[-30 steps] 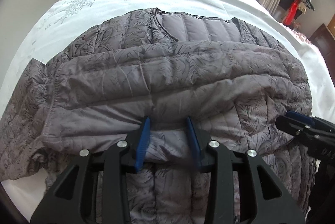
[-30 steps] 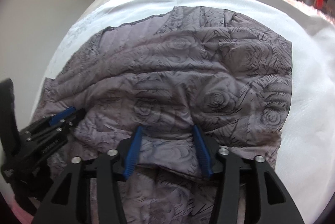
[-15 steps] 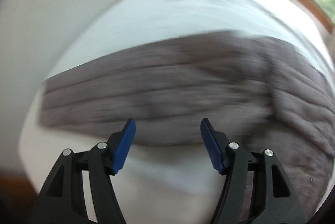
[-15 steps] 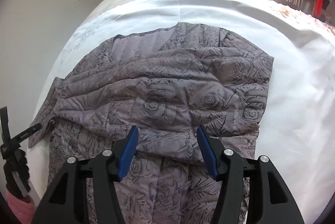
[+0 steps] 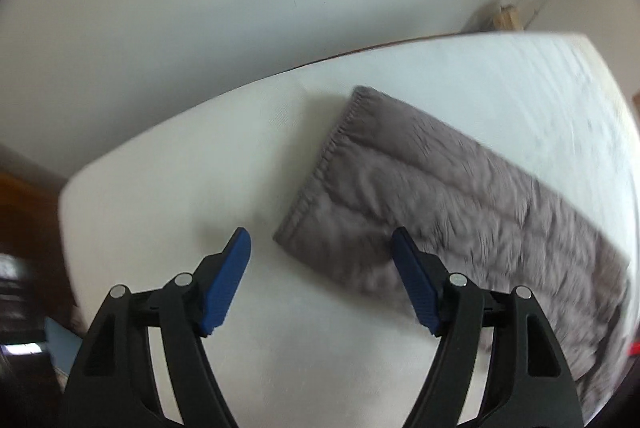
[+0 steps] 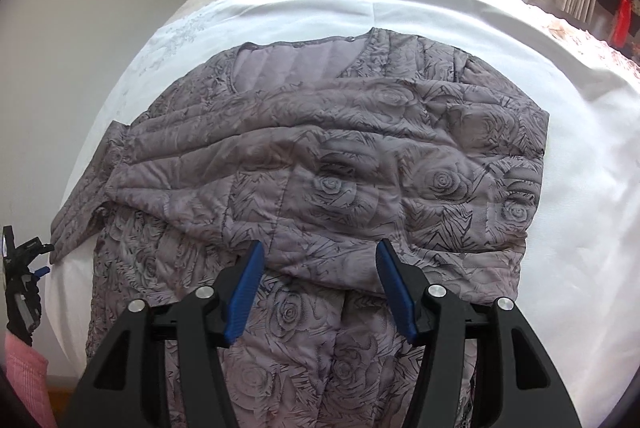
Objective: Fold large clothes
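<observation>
Black tongs (image 6: 318,288), ribbed blue pads (image 6: 244,292), pink sleeve (image 6: 24,376)

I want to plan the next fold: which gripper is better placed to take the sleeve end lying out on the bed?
Probably left: the left gripper hangs open right at the sleeve cuff; the right gripper is over the jacket's body.

- Left wrist view looks steeply down, close over the bed (image 5: 168,212) corner.
- Right wrist view looks down over the quilted jacket (image 6: 320,164); both views share it.

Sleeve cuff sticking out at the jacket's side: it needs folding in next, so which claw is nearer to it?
Left. The left claw hovers open right at the sleeve cuff; the right claw is open over the jacket's middle.
</observation>
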The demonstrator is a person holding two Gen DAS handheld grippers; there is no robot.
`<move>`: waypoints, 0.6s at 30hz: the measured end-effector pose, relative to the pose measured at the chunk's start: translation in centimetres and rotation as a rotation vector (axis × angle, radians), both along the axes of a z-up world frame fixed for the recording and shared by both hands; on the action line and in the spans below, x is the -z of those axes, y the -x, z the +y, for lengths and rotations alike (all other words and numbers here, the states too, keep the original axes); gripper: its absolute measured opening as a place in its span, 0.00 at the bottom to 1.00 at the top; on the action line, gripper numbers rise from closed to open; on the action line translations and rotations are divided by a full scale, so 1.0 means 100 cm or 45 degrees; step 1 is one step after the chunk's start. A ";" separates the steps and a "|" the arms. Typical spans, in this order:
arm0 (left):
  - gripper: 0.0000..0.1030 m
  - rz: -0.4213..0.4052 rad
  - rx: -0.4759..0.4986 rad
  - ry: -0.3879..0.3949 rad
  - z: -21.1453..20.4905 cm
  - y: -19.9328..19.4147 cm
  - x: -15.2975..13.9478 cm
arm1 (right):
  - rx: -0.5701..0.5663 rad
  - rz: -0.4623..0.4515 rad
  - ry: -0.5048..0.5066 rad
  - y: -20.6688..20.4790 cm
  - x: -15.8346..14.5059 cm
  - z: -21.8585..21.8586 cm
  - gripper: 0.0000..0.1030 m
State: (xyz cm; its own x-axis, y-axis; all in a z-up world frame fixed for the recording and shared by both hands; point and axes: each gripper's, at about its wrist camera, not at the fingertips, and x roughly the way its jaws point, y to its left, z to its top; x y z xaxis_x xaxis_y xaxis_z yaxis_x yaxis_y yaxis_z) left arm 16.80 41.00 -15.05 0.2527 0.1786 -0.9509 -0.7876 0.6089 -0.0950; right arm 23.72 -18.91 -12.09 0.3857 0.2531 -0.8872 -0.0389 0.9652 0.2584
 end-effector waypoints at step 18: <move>0.13 -0.024 0.054 -0.071 0.000 -0.037 0.009 | 0.063 0.047 0.012 -0.004 0.018 -0.017 0.57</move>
State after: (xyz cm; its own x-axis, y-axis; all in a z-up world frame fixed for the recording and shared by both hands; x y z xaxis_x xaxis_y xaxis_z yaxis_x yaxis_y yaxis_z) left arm 20.51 41.00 -16.00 0.2791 0.2203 -0.9347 -0.7595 0.6463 -0.0744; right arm 24.08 -20.60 -13.90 0.3643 0.2261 -0.9034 0.0185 0.9681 0.2498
